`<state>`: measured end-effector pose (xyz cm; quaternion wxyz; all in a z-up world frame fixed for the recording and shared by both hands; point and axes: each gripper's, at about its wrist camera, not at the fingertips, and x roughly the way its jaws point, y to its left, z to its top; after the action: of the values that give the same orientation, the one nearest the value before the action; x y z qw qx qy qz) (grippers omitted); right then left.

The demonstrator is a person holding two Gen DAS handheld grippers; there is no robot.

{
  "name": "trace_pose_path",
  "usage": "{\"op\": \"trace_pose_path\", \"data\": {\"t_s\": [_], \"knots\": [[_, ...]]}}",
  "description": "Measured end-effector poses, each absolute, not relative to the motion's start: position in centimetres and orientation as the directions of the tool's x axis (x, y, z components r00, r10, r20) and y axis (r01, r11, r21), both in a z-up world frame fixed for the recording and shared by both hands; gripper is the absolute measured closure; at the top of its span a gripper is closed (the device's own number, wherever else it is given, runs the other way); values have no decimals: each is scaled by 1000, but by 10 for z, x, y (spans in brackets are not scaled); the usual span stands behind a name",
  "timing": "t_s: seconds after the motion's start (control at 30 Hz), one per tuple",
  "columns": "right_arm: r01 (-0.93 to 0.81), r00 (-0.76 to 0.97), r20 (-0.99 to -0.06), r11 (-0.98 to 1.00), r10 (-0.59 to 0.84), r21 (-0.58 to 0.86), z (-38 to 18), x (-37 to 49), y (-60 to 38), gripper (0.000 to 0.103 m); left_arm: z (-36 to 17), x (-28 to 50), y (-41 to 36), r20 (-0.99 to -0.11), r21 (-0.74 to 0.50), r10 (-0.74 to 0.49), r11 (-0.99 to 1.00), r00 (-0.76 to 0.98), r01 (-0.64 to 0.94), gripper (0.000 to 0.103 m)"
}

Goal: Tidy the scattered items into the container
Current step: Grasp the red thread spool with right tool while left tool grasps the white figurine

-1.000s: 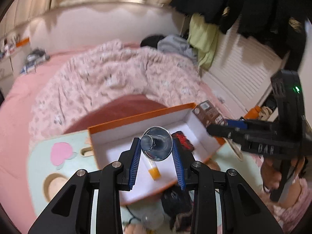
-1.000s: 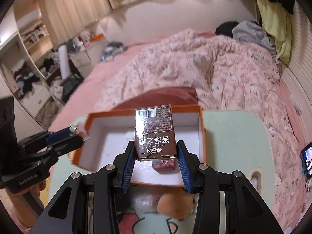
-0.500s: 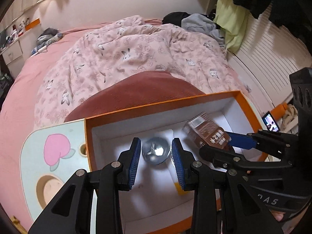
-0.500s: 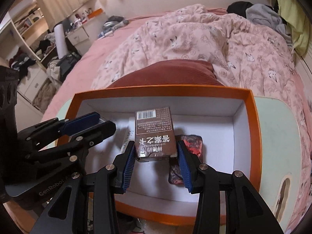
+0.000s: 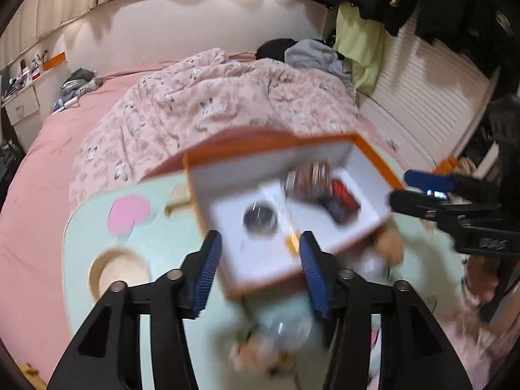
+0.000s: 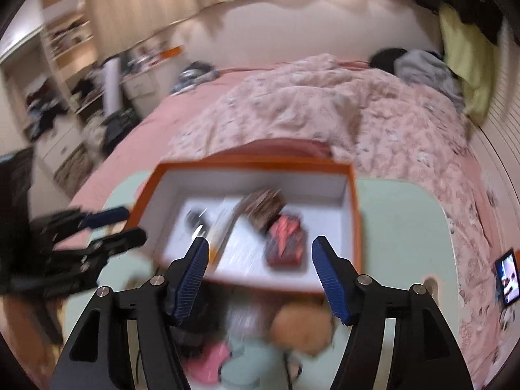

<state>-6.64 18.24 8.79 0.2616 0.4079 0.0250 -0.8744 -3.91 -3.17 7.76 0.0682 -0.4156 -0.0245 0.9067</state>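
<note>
An orange box (image 5: 373,156) with a white inside stands on the mint-green bed table (image 5: 97,234). In it lie a silver-capped bottle (image 5: 260,217), a brown carton (image 5: 308,178) and a red-and-black packet (image 5: 344,201). My left gripper (image 5: 260,260) hangs before the box's near edge, its jaws opening with nothing between them. In the right wrist view the same box (image 6: 354,214) holds the carton (image 6: 263,208), the packet (image 6: 286,240) and the bottle (image 6: 195,219). My right gripper (image 6: 260,250) is at the near rim, jaws opening and empty. Both views are blurred.
Loose items lie on the table in front of the box: a brown plush toy (image 6: 302,328), a pink thing (image 6: 208,360) and a clear plastic piece (image 5: 292,328). The table has a pink heart (image 5: 130,211) and a cup hole (image 5: 117,273). A lit phone (image 6: 508,276) lies on the bedding.
The left gripper let go of the silver-capped bottle and the right let go of the brown carton; both now lie in the box. Both grippers opened and drew back toward the box's near edge.
</note>
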Motion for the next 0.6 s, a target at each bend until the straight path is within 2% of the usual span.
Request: {"op": "trace_pose_path", "data": {"t_s": [0.17,0.33,0.4,0.53,0.6], "knots": [[677,-383,-750,-716,-540,171,65,7,174,37,61,2,-44,-739,-96,119,-993,-664,-71,51],[761,-284,-806,-633,-519,139,28,47,150,39,41,18,-42,-757,-90,123,-992,-641,-84,51],[778,-268,-822,-616,-502,123,20,49,141,47,35,20,-38,-763,-91,124,-992,-634,-85,51],[781,-258,-844,-616,-470,104,9,41,126,49,28,22,-29,-767,-99,145,-989,-625,-108,51],[784,-244,-851,-611,-465,110,5,38,123,59,25,21,-23,-773,-81,138,-990,-619,-119,51]]}}
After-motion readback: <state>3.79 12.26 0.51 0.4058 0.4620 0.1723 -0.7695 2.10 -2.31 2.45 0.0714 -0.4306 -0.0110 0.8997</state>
